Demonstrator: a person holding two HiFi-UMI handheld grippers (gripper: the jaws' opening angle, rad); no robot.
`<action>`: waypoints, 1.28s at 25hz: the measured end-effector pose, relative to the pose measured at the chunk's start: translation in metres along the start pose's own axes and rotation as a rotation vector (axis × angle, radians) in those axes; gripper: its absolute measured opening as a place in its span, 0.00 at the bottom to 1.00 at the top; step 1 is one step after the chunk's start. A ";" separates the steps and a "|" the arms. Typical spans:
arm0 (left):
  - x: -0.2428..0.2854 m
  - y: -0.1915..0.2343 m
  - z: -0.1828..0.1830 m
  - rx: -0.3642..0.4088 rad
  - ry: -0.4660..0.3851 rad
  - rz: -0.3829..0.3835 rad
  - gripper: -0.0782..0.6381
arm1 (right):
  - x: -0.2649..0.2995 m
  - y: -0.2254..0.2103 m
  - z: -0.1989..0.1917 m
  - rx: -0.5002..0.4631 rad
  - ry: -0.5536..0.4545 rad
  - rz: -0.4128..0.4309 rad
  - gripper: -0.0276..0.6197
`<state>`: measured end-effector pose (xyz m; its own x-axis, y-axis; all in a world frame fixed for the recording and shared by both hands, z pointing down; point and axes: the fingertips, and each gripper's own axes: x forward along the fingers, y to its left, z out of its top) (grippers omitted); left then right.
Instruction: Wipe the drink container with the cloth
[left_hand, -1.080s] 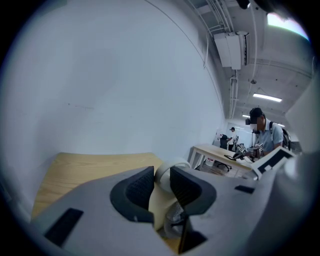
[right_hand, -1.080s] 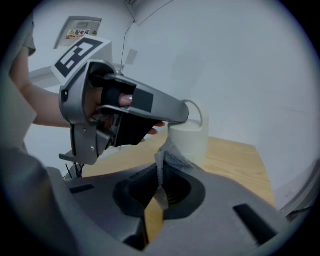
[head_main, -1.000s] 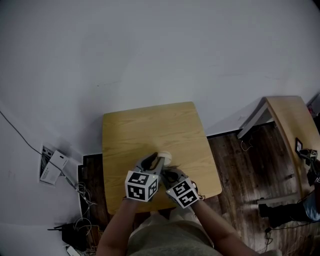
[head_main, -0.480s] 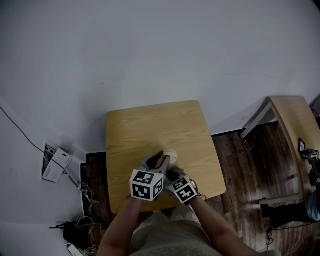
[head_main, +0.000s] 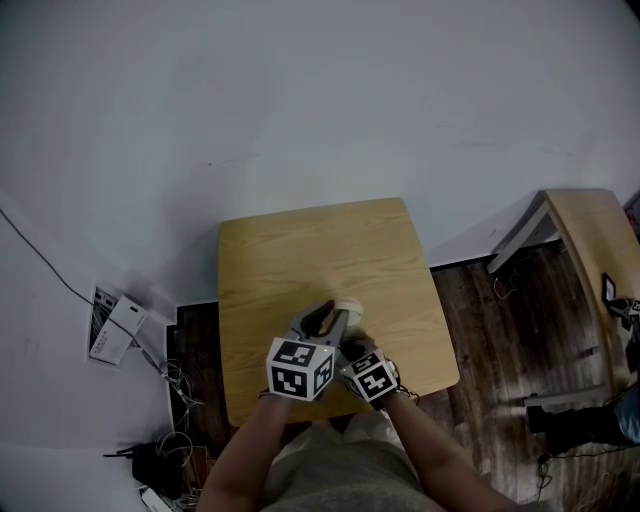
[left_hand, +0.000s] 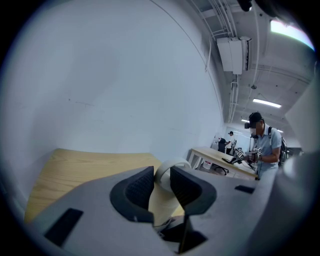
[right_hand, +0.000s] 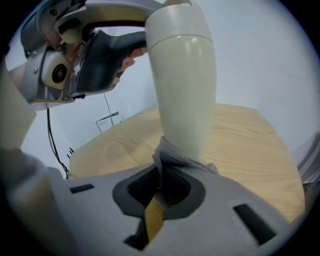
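Note:
A cream drink container (right_hand: 182, 85) stands tilted over the wooden table (head_main: 300, 250). My left gripper (left_hand: 161, 187) is shut on it, a dark pad on each side of its body. The container's rim (head_main: 347, 309) shows beyond the left gripper (head_main: 325, 322) in the head view. My right gripper (right_hand: 162, 187) is shut on a grey cloth (right_hand: 172, 157), which presses against the lower part of the container. In the head view the right gripper (head_main: 352, 352) sits just right of the left one, near the table's front edge.
A white wall rises behind the table. Papers and cables (head_main: 120, 325) lie on the floor at the left. A second wooden table (head_main: 590, 250) stands at the right on dark floorboards. People (left_hand: 262, 145) stand at a far table in the left gripper view.
My right gripper with the cloth has sunk lower along the container. The left gripper has kept its hold in the same place.

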<state>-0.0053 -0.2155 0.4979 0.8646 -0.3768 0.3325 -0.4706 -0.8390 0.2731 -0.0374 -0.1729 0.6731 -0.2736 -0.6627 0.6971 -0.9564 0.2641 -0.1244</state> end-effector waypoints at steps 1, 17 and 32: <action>0.000 0.000 0.000 -0.001 -0.001 -0.001 0.24 | -0.002 0.001 0.002 0.007 -0.001 -0.001 0.06; -0.003 0.003 -0.001 -0.019 -0.011 0.003 0.24 | -0.084 0.011 0.021 -0.109 -0.147 -0.008 0.06; -0.001 -0.001 0.000 0.008 0.021 0.030 0.24 | -0.138 -0.033 0.086 -0.187 -0.287 0.026 0.06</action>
<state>-0.0055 -0.2149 0.4972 0.8459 -0.3937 0.3597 -0.4951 -0.8304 0.2554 0.0234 -0.1507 0.5198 -0.3405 -0.8172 0.4650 -0.9208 0.3898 0.0109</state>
